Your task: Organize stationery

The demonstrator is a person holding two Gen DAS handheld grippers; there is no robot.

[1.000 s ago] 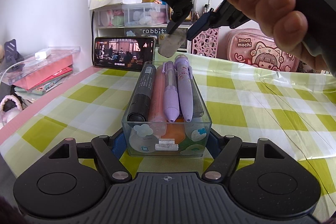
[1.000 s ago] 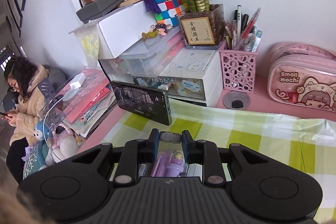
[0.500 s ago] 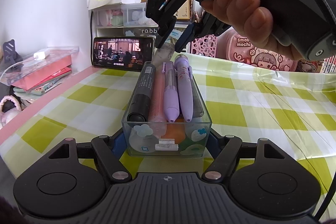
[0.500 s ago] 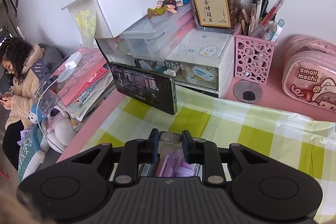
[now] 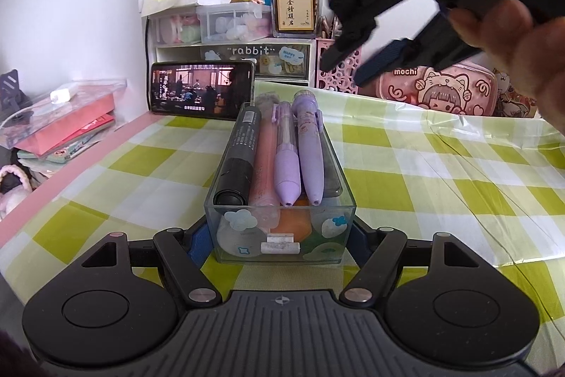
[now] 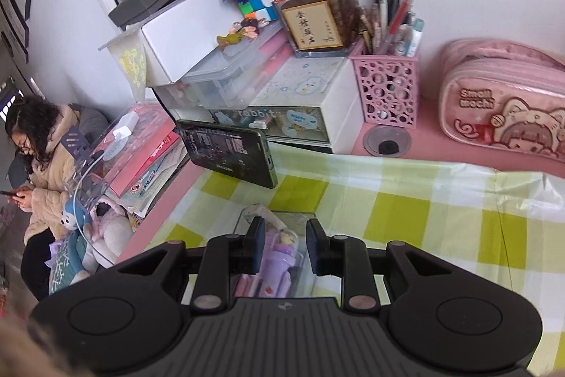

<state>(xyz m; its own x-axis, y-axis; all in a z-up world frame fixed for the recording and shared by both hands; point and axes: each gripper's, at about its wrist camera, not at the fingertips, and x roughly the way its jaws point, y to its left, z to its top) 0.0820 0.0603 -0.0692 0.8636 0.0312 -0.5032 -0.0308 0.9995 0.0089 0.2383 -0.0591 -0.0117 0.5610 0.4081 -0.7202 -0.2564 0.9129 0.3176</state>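
Where the green-checked cloth [image 5: 406, 186] covers a pink desk, my left tongs [image 5: 280, 235] clamp the clear box [image 5: 282, 228] of a black marker [image 5: 240, 158] and purple pens [image 5: 310, 143]; my right tongs [image 6: 285, 246] hover above, apart and empty.

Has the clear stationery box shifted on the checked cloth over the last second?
No. The clear box sits between the left gripper's fingers, its far end just short of the phone, as before.
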